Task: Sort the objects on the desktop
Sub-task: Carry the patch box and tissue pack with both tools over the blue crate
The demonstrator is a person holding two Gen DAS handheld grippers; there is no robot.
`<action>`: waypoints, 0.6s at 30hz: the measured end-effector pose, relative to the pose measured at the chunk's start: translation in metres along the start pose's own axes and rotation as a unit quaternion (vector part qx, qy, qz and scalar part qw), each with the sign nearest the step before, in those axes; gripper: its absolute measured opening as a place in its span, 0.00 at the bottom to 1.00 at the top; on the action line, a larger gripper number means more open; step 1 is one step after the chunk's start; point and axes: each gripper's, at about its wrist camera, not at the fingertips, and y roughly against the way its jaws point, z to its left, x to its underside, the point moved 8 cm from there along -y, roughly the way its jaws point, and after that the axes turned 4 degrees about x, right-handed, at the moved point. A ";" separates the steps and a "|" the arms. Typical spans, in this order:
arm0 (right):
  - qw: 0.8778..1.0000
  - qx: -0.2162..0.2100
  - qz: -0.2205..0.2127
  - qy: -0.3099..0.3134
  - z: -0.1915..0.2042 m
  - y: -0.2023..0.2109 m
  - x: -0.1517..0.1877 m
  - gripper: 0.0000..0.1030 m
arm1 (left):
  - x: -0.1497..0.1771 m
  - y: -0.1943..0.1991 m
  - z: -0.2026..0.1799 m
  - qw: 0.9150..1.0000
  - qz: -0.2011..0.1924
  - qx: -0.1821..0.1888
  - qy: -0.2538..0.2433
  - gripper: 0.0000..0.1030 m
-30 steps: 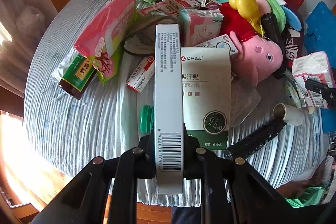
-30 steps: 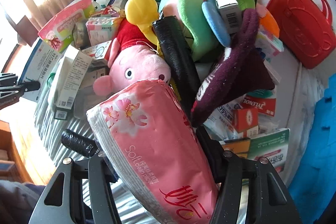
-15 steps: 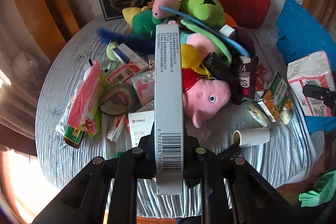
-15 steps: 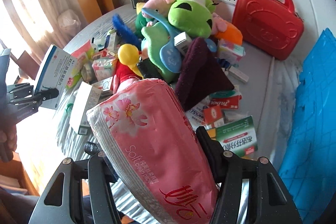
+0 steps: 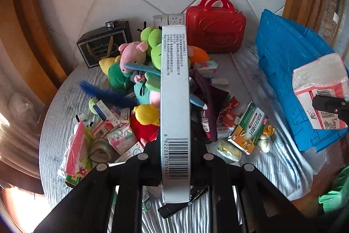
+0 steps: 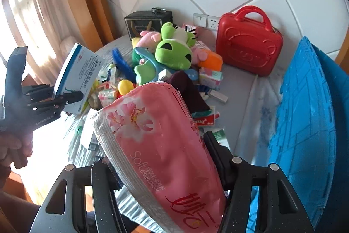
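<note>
My left gripper (image 5: 175, 158) is shut on a white medicine box (image 5: 174, 102) with a barcode, held edge-on high above the table; it also shows at the left of the right wrist view (image 6: 76, 78). My right gripper (image 6: 161, 158) is shut on a pink tissue pack (image 6: 161, 145), also seen at the right of the left wrist view (image 5: 320, 88), over the blue crate. Below lies a pile of plush toys (image 5: 152, 51), medicine boxes (image 5: 248, 128) and small packs on the grey-clothed table (image 5: 65, 106).
A red case (image 5: 214, 30) stands at the back by the tiled wall. A blue crate (image 5: 290, 71) lies at the right, also in the right wrist view (image 6: 305, 123). A black gift box (image 5: 104, 45) stands back left. Curtains and wood trim flank the table.
Both grippers have risen and pulled back from the table with their loads; the pile now looks smaller and farther, and the wall, red case and blue crate have come into view.
</note>
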 end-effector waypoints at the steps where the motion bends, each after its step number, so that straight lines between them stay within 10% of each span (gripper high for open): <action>1: 1.000 0.002 -0.002 -0.002 -0.004 0.005 -0.001 0.58 | -0.005 0.003 -0.005 1.000 -0.005 0.000 -0.003 0.16; 18: 0.998 0.032 -0.044 -0.026 -0.062 0.083 -0.007 0.59 | -0.055 0.032 -0.099 0.998 -0.054 0.013 -0.040 0.16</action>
